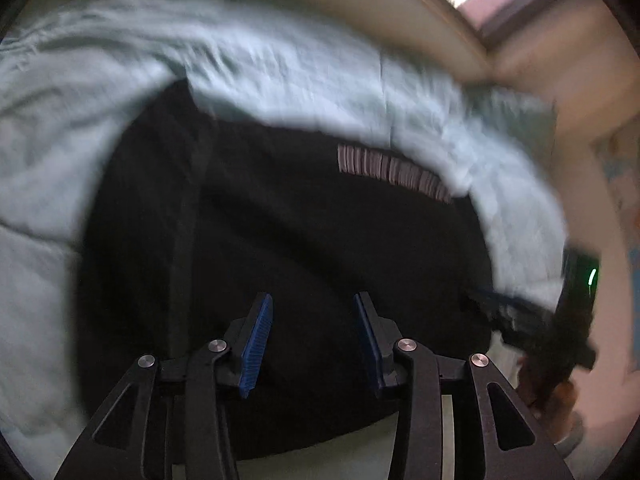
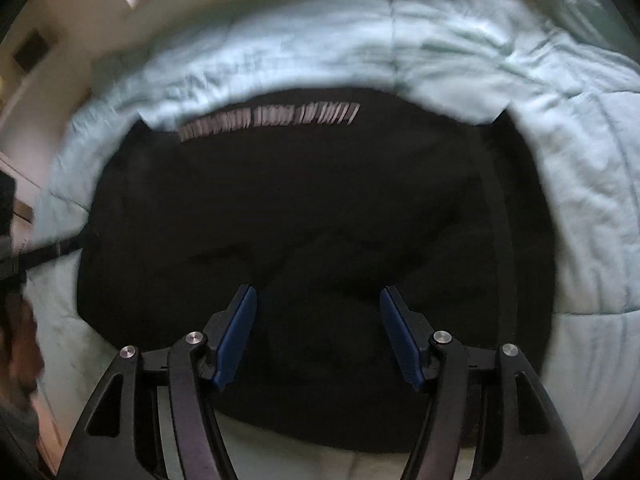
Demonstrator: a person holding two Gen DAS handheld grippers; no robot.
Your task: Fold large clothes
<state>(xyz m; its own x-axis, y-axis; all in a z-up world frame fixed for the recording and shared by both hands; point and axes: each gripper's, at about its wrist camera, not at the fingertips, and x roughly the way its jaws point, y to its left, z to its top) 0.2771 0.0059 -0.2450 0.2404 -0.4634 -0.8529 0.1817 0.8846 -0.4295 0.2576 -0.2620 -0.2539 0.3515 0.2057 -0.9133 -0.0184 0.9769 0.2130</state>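
Note:
A large black garment (image 1: 288, 232) lies spread on a pale blue quilt (image 1: 100, 120). It has a strip of pale lettering (image 1: 392, 170) near its far edge. My left gripper (image 1: 314, 300) is open and empty, hovering over the garment's near part. In the right wrist view the same black garment (image 2: 320, 208) with the lettering (image 2: 268, 120) fills the middle. My right gripper (image 2: 318, 294) is open and empty above its near part. The other gripper (image 1: 560, 320) shows blurred at the right edge of the left wrist view.
The quilt (image 2: 540, 80) covers a bed with a pale wall and headboard edge (image 1: 420, 12) behind. A beige wall with a dark plate (image 2: 32, 52) lies at the left in the right wrist view. Both views are motion-blurred.

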